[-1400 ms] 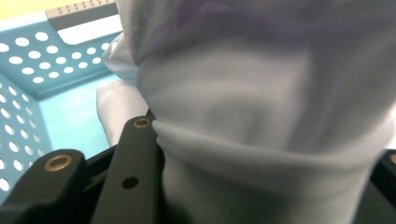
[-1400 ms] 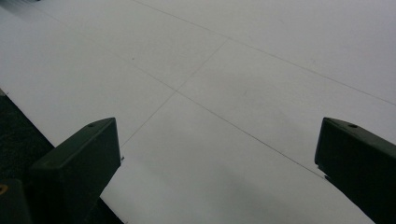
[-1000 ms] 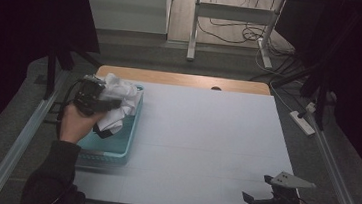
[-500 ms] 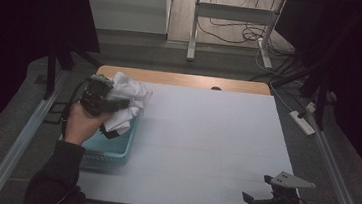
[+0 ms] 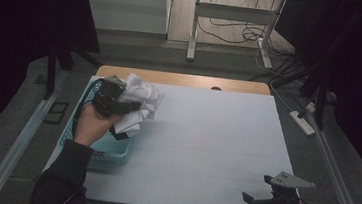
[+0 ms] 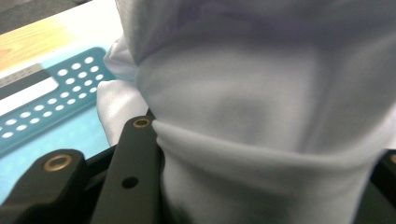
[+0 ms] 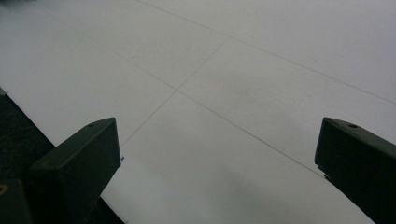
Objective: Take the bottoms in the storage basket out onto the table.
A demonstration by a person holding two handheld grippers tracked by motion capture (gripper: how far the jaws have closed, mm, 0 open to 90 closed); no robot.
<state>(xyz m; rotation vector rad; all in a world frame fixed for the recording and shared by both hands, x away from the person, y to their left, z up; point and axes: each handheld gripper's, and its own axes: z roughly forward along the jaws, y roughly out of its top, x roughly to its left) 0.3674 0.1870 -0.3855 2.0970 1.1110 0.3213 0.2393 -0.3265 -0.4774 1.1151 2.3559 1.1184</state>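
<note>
While clamped, white cloth (image 5: 138, 103) droops downward

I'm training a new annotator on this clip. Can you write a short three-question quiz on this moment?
1. True or false: the left tongs are shut on the white cloth.
2. What does the cloth hang above? A) the teal basket B) the floor C) the power strip
3. Fill in: the right tongs are ____ and hold nothing, at the near right corner of the white table.

Key: 1 true; 2 A; 3 open.
</note>
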